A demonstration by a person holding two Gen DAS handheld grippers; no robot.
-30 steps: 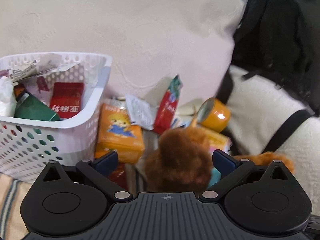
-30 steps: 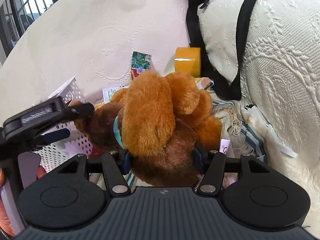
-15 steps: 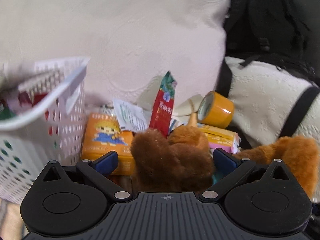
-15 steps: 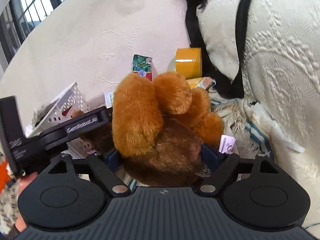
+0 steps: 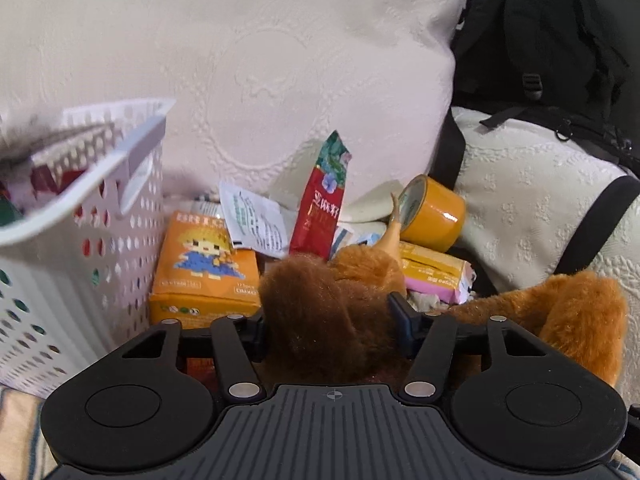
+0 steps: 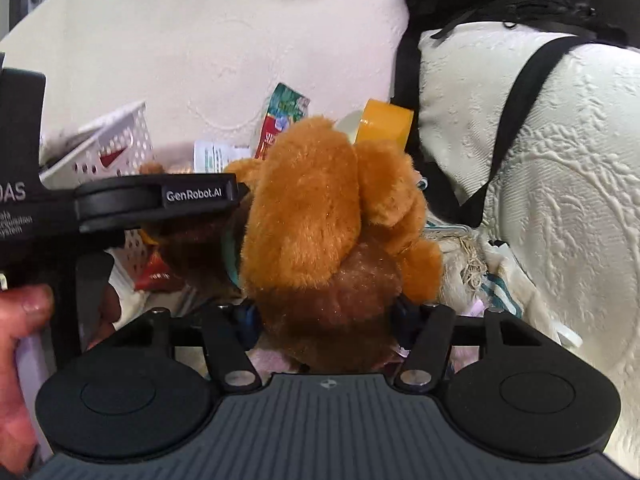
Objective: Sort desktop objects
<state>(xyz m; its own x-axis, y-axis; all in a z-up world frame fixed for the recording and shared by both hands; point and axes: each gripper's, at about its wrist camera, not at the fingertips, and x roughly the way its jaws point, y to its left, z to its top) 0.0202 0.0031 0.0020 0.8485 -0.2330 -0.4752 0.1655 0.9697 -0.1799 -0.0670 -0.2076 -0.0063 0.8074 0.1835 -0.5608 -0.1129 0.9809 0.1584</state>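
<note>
So both grippers, left [image 5: 332, 326] and right [image 6: 326, 318], are clamped on the brown plush toy [image 6: 320, 216]; white basket [image 5: 80, 216] sits left of the left jaws.

A black backpack [image 5: 540, 32] rests against cream embossed cushions [image 5: 248, 60], its strap [image 6: 516, 92] crossing one.

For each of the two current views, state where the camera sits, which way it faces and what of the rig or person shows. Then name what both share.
Left wrist: sits on the left gripper, facing forward over its fingers, shut on the plush toy, toward the white basket and orange box.
Right wrist: sits on the right gripper, also shut on the plush toy; the left gripper's body and the person's hand show at left.
Shared: the toy, basket, red sachet and yellow tape roll.
</note>
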